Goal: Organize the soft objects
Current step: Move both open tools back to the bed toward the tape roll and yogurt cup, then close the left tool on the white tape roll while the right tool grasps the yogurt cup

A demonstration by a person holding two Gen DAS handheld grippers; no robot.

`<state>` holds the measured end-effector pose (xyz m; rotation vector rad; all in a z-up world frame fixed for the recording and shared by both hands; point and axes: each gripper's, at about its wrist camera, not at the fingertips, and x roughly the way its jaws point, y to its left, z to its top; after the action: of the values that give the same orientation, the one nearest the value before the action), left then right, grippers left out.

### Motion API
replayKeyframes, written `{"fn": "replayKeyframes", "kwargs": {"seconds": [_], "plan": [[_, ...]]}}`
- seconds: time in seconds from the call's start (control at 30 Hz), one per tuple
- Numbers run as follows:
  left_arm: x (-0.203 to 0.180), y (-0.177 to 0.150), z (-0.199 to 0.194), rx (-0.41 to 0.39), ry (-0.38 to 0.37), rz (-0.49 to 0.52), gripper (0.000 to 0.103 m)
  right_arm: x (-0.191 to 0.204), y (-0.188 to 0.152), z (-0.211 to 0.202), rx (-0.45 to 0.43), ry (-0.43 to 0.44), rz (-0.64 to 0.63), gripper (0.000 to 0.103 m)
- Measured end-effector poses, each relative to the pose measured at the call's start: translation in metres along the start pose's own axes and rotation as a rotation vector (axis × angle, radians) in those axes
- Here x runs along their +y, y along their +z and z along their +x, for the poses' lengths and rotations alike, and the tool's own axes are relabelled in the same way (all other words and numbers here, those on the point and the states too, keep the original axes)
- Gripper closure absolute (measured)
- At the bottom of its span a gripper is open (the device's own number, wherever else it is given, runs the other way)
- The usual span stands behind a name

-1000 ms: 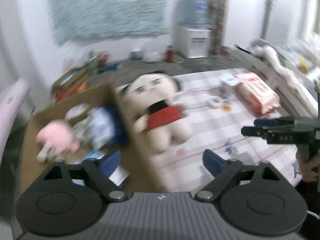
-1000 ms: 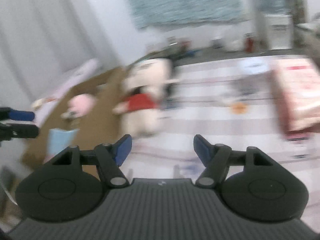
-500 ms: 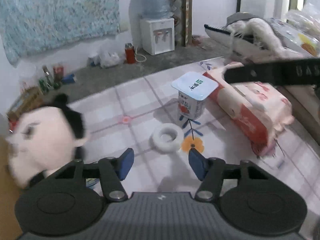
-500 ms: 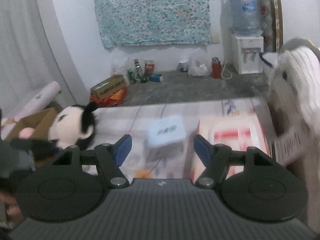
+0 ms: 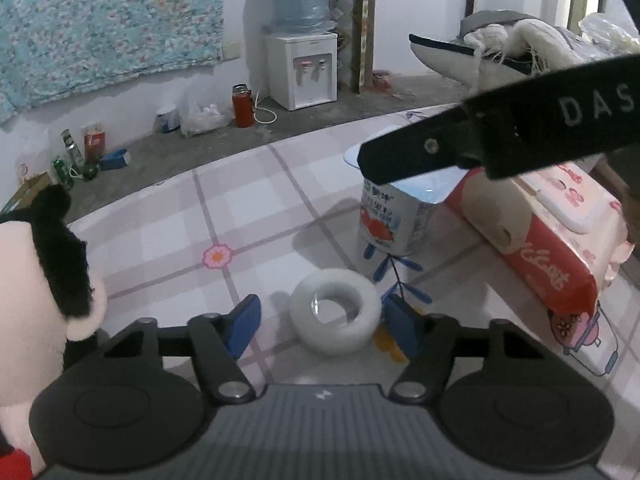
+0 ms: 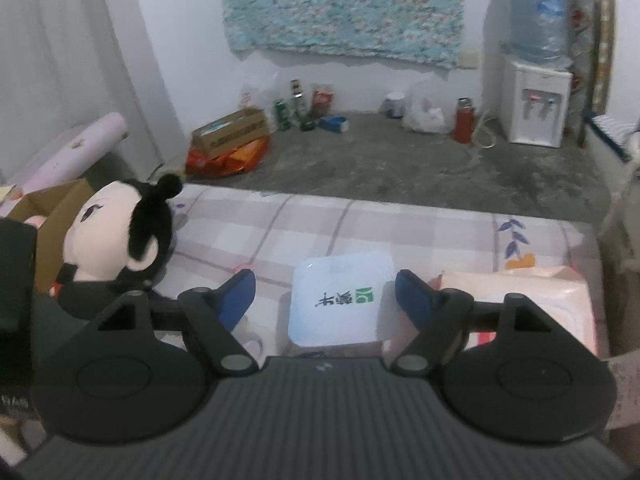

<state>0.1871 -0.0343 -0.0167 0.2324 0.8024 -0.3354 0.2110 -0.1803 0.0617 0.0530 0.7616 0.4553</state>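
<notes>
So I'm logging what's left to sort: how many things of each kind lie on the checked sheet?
Plush doll: 1
White ring: 1
Yogurt cup: 1
Wipes pack: 1
Total: 4

- Tape roll (image 5: 335, 322) lies on the checked mat (image 5: 168, 236), between the left gripper's (image 5: 320, 320) fingers.
- Yogurt cup (image 5: 394, 216) stands at 1 o'clock from the roll, near it.
- Wipes pack (image 5: 552, 232) lies at 3 o'clock of the cup, just beside it.
- Plush doll (image 6: 116, 236) sits at 9 o'clock of the roll, well apart, at the mat's edge.
- Cardboard box (image 6: 56, 216) is behind the doll.
- Water dispenser (image 6: 536, 100) stands at 12 o'clock, against the far wall.
- Right gripper (image 6: 324, 300) is over the cup.
</notes>
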Motion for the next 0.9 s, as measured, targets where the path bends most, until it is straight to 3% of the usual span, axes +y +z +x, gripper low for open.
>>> {"fn": "replayKeyframes", "kwargs": {"seconds": [0.03,0.2,0.33,0.5,0.6,0.67,0.7,0.8,0.9], "plan": [[0.000,0.000,0.000,-0.003,-0.003,0.001,0.054,-0.002,-0.001,-0.002,-0.006,0.009,0.004,0.024],[-0.002,0.004,0.001,0.010,0.020,-0.014,0.054,-0.007,-0.002,-0.002,-0.003,0.028,0.037,0.023],[-0.002,0.006,-0.002,0.030,0.021,-0.027,0.054,0.003,-0.006,-0.001,0.011,0.034,-0.035,0.009],[-0.004,0.004,-0.009,0.056,0.026,-0.019,0.054,0.007,-0.006,0.002,0.009,0.004,-0.027,0.007],[-0.004,0.003,-0.012,0.074,0.031,-0.027,0.054,-0.004,-0.011,0.018,0.095,-0.014,0.056,0.007],[-0.006,0.002,-0.014,0.082,0.031,-0.020,0.054,-0.004,-0.018,0.020,0.070,0.004,0.035,0.007],[-0.007,0.002,-0.015,0.085,0.032,-0.009,0.054,0.000,-0.019,0.020,0.063,-0.012,0.012,0.011],[-0.011,0.001,-0.017,0.091,0.036,0.008,0.054,0.001,-0.020,0.015,0.021,-0.040,0.039,0.043],[-0.013,0.000,-0.018,0.089,0.040,0.004,0.054,-0.010,-0.020,0.014,0.005,-0.021,0.126,0.044]]}}
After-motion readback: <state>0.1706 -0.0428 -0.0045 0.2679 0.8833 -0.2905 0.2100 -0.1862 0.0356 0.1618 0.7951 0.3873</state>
